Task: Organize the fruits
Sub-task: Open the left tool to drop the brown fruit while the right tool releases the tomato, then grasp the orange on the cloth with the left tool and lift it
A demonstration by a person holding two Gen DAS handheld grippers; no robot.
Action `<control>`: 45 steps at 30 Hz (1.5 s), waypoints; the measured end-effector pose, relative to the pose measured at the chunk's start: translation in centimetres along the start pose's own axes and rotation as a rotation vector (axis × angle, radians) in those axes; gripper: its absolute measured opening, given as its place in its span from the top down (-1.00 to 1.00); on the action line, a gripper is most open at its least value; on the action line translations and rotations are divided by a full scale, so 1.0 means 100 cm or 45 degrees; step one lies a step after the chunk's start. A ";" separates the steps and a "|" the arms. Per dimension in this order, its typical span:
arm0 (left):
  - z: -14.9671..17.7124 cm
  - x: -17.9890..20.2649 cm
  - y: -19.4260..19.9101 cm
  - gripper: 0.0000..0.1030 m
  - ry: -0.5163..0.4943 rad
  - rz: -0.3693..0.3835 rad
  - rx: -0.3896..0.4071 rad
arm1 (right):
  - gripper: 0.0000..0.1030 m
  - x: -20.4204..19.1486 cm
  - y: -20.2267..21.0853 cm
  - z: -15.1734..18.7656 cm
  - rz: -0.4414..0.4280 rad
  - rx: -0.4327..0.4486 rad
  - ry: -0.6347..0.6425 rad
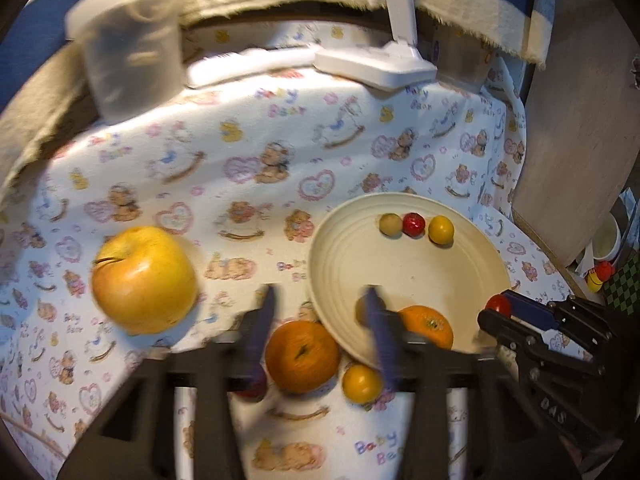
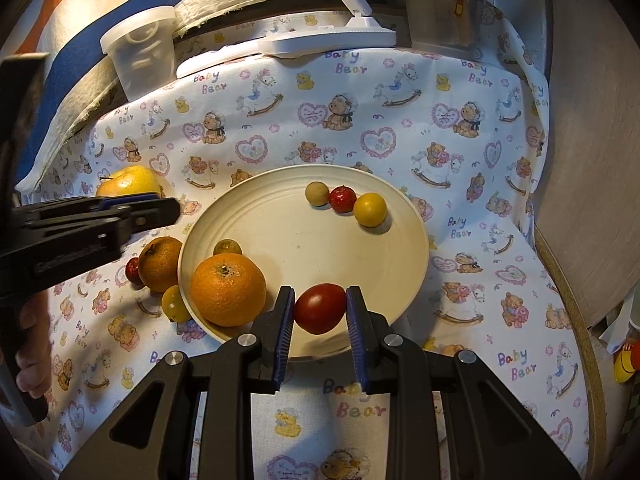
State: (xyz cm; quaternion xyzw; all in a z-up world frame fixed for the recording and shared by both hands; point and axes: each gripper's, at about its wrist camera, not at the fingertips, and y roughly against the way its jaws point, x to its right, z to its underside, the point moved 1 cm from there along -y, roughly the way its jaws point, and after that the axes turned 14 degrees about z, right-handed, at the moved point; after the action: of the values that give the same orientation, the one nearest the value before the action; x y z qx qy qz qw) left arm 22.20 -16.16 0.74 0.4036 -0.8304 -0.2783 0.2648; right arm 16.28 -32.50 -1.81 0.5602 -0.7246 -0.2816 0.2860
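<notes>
Bear-print cloth covers the tabletop (image 2: 460, 128); right tool (image 2: 320, 312) grips a smooth red tomato (image 2: 320, 307) over the ridged plate (image 2: 400, 216). Left tool (image 1: 320, 300) gapes empty.

Both fisheye views look forward and steeply down along their own gripper's fingers, close above a bear-print cloth (image 2: 460, 92). The left wrist view, blurred, sits at the near left of the cream plate (image 1: 332, 236); the right wrist view (image 2: 224, 216) faces it from its near edge. Both views share the plate, the yellow apple (image 1: 144, 280) (image 2: 128, 182), a clear tub (image 1: 128, 52) (image 2: 142, 48) and a white lamp base (image 1: 372, 64) (image 2: 328, 40) at the back, and each sees the other gripper at its side.
</notes>
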 end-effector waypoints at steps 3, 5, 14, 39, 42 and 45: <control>0.006 -0.004 0.011 -0.47 -0.015 -0.049 0.037 | 0.40 0.003 -0.003 0.000 0.000 -0.023 -0.022; 0.009 -0.006 0.013 -0.47 -0.022 -0.054 0.017 | 0.22 0.005 -0.003 -0.001 -0.005 -0.018 -0.040; 0.020 -0.025 0.002 -0.47 0.095 0.032 -0.093 | -0.02 0.005 0.006 -0.002 0.011 0.047 -0.042; 0.024 -0.029 -0.016 0.15 0.154 0.102 -0.101 | -0.02 0.005 0.009 -0.003 0.005 0.054 -0.046; 0.020 -0.022 0.010 0.16 0.087 0.080 -0.015 | -0.02 0.006 0.010 -0.004 0.001 0.059 -0.049; 0.019 -0.027 0.040 0.15 0.119 0.110 0.049 | -0.02 0.006 0.014 -0.004 -0.012 0.076 -0.057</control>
State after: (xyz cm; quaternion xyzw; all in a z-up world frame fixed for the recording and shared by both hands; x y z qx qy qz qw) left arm 20.32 -11.42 1.51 0.3849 -0.8389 -0.2314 0.3075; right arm 15.54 -32.86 -0.50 0.5654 -0.7363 -0.2736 0.2517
